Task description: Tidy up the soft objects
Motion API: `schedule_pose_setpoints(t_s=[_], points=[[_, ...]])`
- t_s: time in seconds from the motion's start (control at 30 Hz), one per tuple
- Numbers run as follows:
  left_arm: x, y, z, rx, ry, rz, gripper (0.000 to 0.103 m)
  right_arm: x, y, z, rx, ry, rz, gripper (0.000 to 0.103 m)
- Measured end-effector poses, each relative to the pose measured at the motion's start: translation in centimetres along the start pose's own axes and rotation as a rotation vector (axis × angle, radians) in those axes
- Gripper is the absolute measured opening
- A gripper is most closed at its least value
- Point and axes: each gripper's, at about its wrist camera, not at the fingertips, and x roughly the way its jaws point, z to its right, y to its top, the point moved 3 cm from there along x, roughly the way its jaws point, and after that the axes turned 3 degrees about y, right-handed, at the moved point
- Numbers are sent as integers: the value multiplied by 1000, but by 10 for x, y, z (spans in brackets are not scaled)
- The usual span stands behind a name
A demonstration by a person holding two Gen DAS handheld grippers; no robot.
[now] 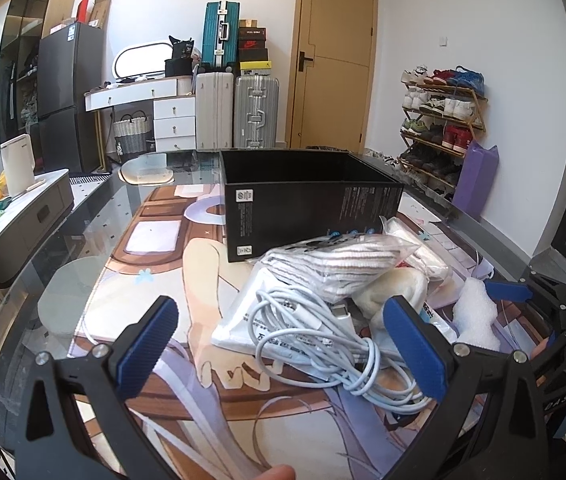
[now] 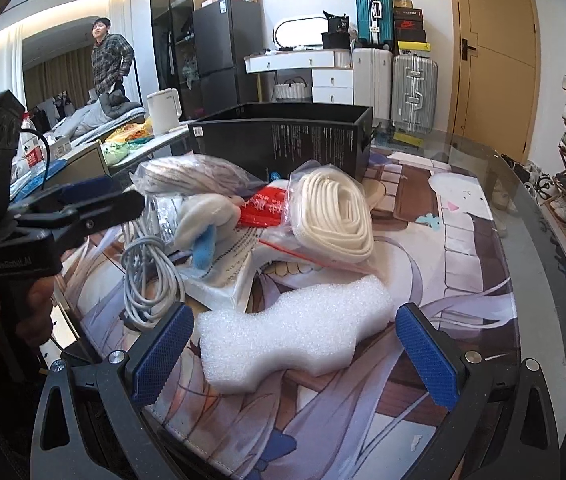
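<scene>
Left wrist view first: the left gripper (image 1: 279,344) fills the lower frame with its blue-padded fingers (image 1: 149,346) spread wide and nothing between them. Its right finger sits just in front of a coiled white cable (image 1: 323,340), which lies at centre frame on a flat white pouch (image 1: 243,320). Behind the cable, a striped cloth in a clear bag (image 1: 343,264) rests on the heap, leaning against the near wall of an open black box (image 1: 307,204) at mid frame. A cream plush piece (image 1: 395,288) shows just right of the bagged cloth. At right of frame, a white foam block (image 1: 477,312) lies beside the tip of the right gripper (image 1: 511,292). Everything sits on a printed mat (image 1: 155,288) covering a glass table (image 1: 43,260).

Right wrist view: the right gripper (image 2: 295,348) occupies the lower frame, fingers wide apart on either side of the white foam block (image 2: 295,332), neither pad clearly touching it. Above it at centre, a bagged coil of cream rope (image 2: 335,212) lies in front of the black box (image 2: 283,140). A red packet (image 2: 263,208) sits to its left, the white cable (image 2: 147,276) at lower left. The left gripper (image 2: 95,204) reaches in from the left edge; from this angle its opening cannot be judged
</scene>
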Motion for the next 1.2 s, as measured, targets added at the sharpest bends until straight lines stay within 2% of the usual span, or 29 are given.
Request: schedule_pose_setpoints(t_s=[0.3, 0.43, 0.73, 0.8, 1.03, 1.2], points=[[2, -3, 8, 20, -26, -22, 103, 2, 1, 3, 15, -10, -19, 103], [4, -4, 8, 7, -45, -32, 103, 4, 0, 0, -1, -24, -30, 95], [3, -3, 9, 14, -78, -26, 101, 2, -1, -2, -16, -26, -22, 93], [2, -3, 11, 24, -72, -21, 96, 0, -1, -2, -17, -24, -15, 93], [1, -2, 12, 50, -65, -9, 91, -4, -1, -2, -12, -31, 3, 93], [7, -5, 14, 76, -60, -40, 69, -5, 0, -3, -12, -32, 10, 93]])
